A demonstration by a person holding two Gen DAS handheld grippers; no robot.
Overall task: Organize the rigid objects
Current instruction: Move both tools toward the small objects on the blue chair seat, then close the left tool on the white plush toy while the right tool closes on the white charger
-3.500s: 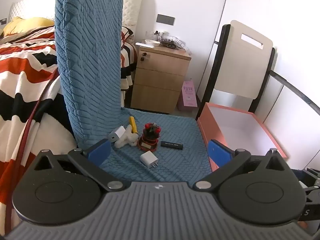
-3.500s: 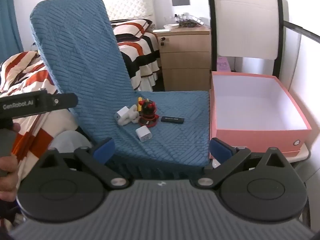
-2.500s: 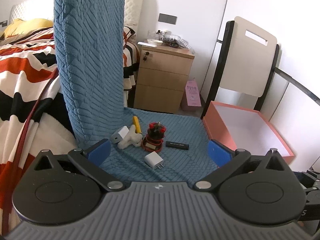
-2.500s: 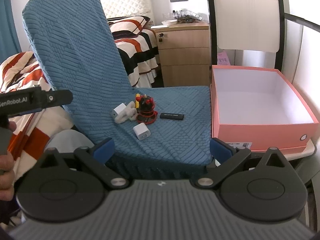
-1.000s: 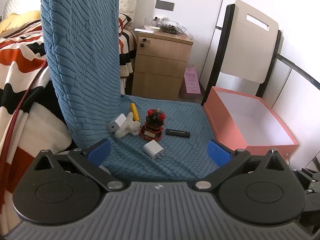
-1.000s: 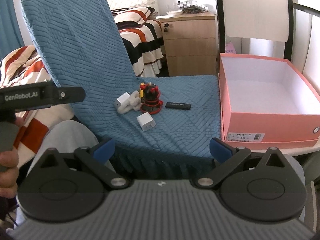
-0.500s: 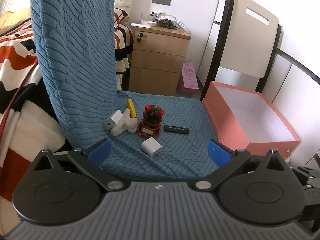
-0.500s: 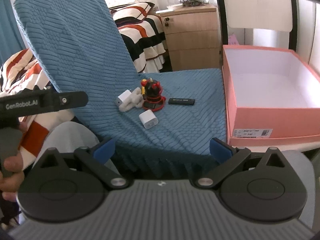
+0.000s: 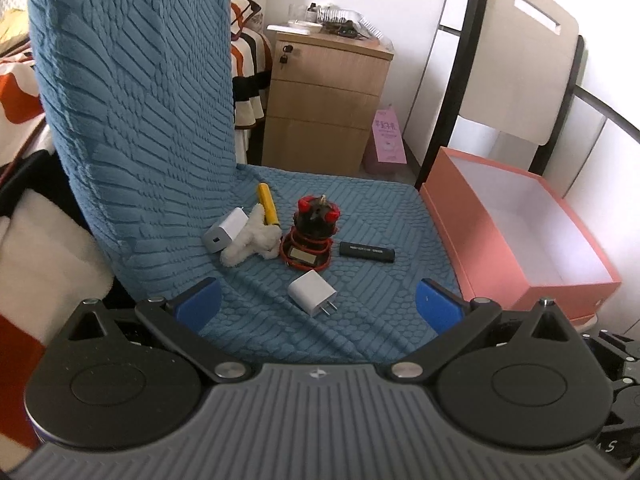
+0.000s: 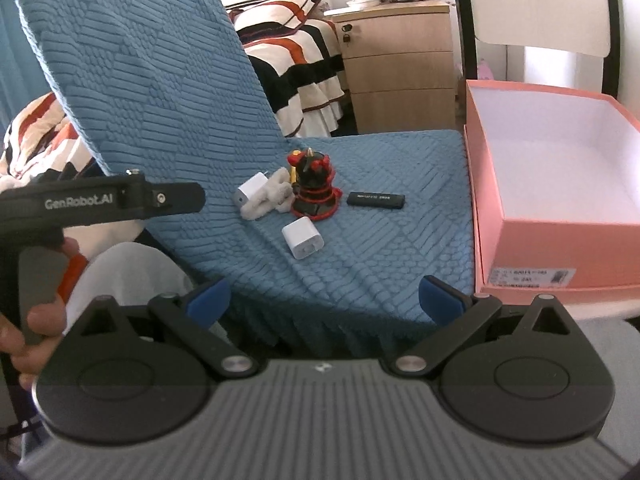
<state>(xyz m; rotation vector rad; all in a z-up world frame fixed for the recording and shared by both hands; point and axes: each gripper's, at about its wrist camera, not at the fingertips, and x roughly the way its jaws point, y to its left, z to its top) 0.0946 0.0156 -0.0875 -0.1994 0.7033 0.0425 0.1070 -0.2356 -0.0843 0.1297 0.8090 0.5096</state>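
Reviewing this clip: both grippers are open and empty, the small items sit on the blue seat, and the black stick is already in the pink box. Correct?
Not quite. The black stick is not in the pink box; it lies on the blue seat beside the red-and-black toy, as the left wrist view shows. The box holds nothing visible. The left gripper and right gripper are open and empty.

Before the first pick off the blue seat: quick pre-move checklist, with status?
1. Left gripper open, holding nothing: ok.
2. Right gripper open, holding nothing: ok.
3. Pink box open, no lid in the way: ok.
4. Nearest white charger lies apart from the other items, free to grasp: ok.
5. Black stick lies flat, apart from the red-black toy: ok.
6. Second white charger touches the plush, crowded: not ok.
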